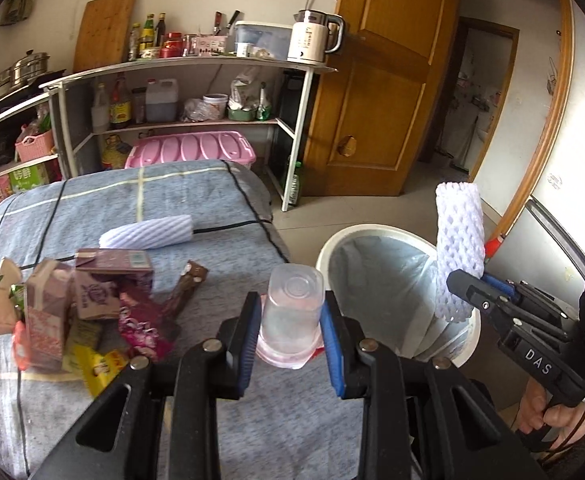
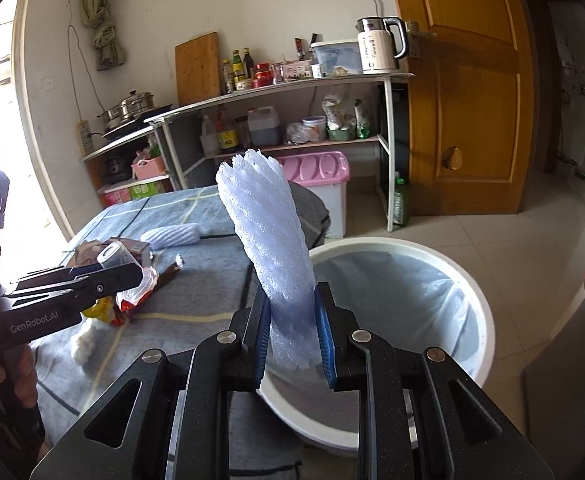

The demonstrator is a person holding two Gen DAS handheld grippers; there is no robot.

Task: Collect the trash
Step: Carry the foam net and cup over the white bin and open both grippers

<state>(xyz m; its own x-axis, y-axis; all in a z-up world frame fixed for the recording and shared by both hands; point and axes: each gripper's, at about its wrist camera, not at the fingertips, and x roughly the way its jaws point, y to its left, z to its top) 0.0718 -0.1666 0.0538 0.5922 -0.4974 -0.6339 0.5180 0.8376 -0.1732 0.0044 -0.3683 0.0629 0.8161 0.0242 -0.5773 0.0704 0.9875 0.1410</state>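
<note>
The left gripper (image 1: pixel 291 316) clamps a clear plastic cup (image 1: pixel 292 312) upside down between its blue pads, just beside the bin (image 1: pixel 332 248) rim, above the blanket's edge. The right gripper (image 2: pixel 292 328) pinches the lower end of a white foam net (image 2: pixel 270 248); the net stands up from the jaws, over the bin's near rim. The bin holds a bluish liner. More trash (image 1: pixel 80 300), cartons and wrappers, lies piled on the blanket (image 1: pixel 180 192) away from the bin, a second foam net (image 1: pixel 146 232) beyond the pile.

The left gripper (image 1: pixel 292 312) squeezes a clear plastic cup (image 1: pixel 292 308) upside down — beside it, the right gripper (image 1: pixel 462 280) holds white foam netting (image 1: pixel 458 240) over the bin (image 1: pixel 372 236).
</note>
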